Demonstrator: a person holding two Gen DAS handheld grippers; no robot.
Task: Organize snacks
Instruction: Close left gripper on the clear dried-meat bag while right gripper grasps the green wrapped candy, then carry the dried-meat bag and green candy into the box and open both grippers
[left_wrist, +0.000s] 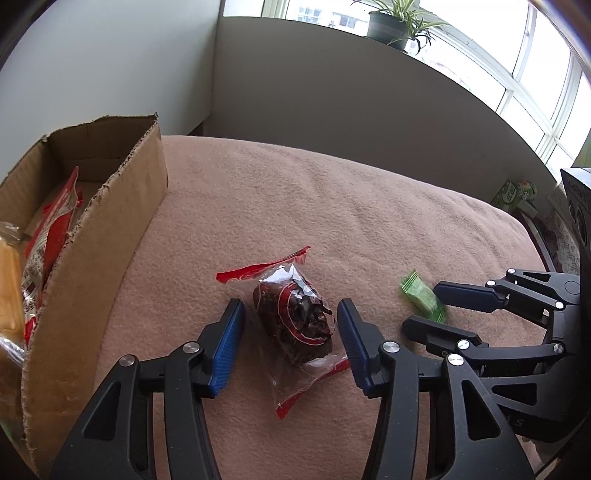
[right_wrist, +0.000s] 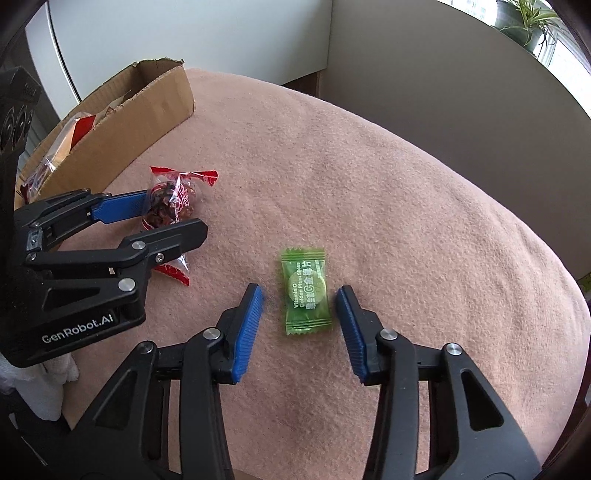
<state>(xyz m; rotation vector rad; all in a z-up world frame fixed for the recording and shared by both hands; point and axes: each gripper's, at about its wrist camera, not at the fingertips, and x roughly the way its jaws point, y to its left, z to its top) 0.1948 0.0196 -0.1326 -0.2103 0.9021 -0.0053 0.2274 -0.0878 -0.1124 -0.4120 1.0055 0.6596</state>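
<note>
A clear packet with red ends and dark dried fruit (left_wrist: 295, 321) lies on the pink blanket between the open fingers of my left gripper (left_wrist: 290, 314); it also shows in the right wrist view (right_wrist: 171, 205). A small green candy packet (right_wrist: 304, 293) lies between the open fingers of my right gripper (right_wrist: 299, 301); it also shows in the left wrist view (left_wrist: 423, 301), beside the right gripper (left_wrist: 421, 301). Neither gripper touches its packet. A torn cardboard box (left_wrist: 110, 236) at the left holds red and white snack bags (left_wrist: 48, 236); it also shows in the right wrist view (right_wrist: 147, 107).
The pink blanket (right_wrist: 406, 206) covers the surface and drops off at the right and far edges. A grey wall panel (left_wrist: 351, 92) stands behind. A potted plant (left_wrist: 395, 22) sits on the sill. Boxes (left_wrist: 513, 194) stand at the far right.
</note>
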